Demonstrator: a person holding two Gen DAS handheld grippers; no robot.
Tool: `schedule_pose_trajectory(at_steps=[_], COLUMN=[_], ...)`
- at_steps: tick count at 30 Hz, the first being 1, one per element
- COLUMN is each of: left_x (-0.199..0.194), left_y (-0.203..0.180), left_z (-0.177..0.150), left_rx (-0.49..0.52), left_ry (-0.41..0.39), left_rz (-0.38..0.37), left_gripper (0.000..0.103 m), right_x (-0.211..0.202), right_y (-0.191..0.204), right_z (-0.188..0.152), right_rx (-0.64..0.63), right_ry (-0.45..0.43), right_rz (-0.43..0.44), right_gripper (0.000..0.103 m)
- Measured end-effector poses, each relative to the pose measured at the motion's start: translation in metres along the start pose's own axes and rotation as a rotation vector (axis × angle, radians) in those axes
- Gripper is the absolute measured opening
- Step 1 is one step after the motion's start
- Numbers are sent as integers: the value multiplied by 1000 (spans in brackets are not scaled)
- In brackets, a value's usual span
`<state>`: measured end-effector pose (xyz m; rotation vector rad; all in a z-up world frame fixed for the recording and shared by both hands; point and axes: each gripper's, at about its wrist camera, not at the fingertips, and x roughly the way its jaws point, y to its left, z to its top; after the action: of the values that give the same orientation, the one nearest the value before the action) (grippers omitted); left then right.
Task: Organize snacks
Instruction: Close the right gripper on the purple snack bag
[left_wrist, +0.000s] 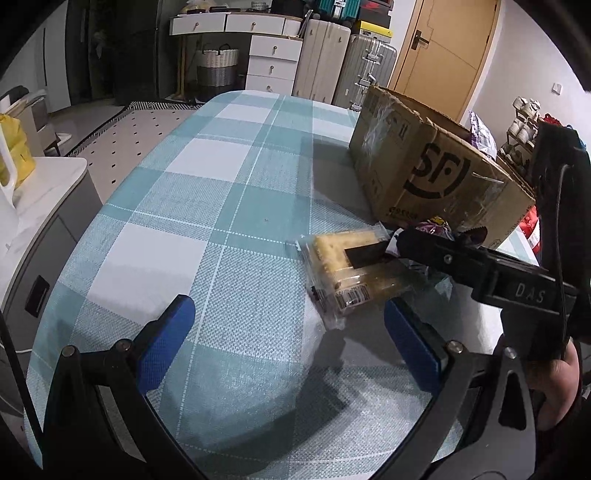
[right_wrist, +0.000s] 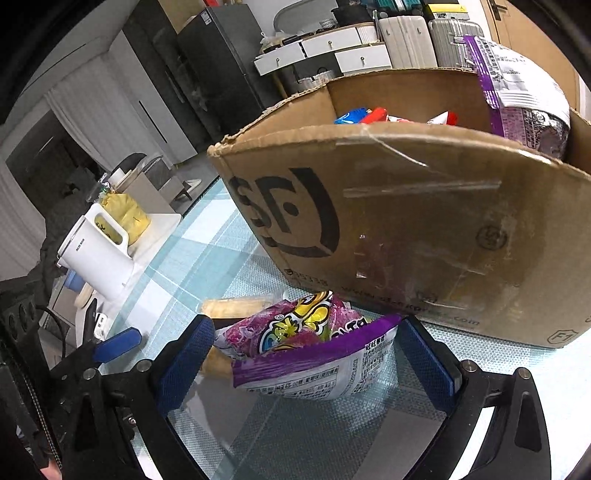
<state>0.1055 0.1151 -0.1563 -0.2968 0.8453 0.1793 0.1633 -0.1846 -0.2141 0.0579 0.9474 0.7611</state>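
A clear pack of yellow crackers (left_wrist: 343, 273) lies on the teal checked tablecloth (left_wrist: 207, 192), just ahead of my left gripper (left_wrist: 288, 339), which is open and holds nothing. In the right wrist view a purple snack bag (right_wrist: 306, 350) sits crumpled between the blue pads of my right gripper (right_wrist: 304, 363). The jaws stand wide and flank the bag's two sides. The cracker pack (right_wrist: 236, 308) pokes out behind and under it. The brown SF cardboard box (right_wrist: 406, 221) stands right behind, holding red and blue packets (right_wrist: 369, 115) and a tall purple bag (right_wrist: 524, 92).
A white kettle (right_wrist: 96, 254) and a yellow bag (right_wrist: 127, 216) sit on a side cabinet (left_wrist: 40, 206) left of the table. Suitcases (left_wrist: 325, 62) and white drawers (left_wrist: 273, 62) stand beyond the far edge. A hand (left_wrist: 561, 387) holds the right gripper's handle.
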Motion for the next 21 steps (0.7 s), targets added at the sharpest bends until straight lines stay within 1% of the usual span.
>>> schedule_pose_trajectory(at_steps=[3,5,6,8,10,14,21], left_x=[-1,-2,-2,-4,-6,-12,-21], left_y=[2,4,5,6,6,5,0], left_z=[-1,-3,-3,-5,-5,-5,-7], left_rx=[0,-5,-6,-6,-10,-8,3], left_ry=[7,9,9,9,12,3,-1], left_rz=[9,11,15,19,20,24,32], left_gripper=[102,102,102,102,102,102,102], right_x=[1,1,1,0,0,-5,-22], right_y=[2,1,1,1,4,-1,-11], right_z=[0,0,-1,-2,-3,-7,-18], right_rx=[-4,0,3,4,-3,15,66], right_ry=[0,-4,-5,-5,-4,-14,-40], right_rz=[6,10,15,23,31,50,88], right_gripper=[95,84,83,76,73,69,69])
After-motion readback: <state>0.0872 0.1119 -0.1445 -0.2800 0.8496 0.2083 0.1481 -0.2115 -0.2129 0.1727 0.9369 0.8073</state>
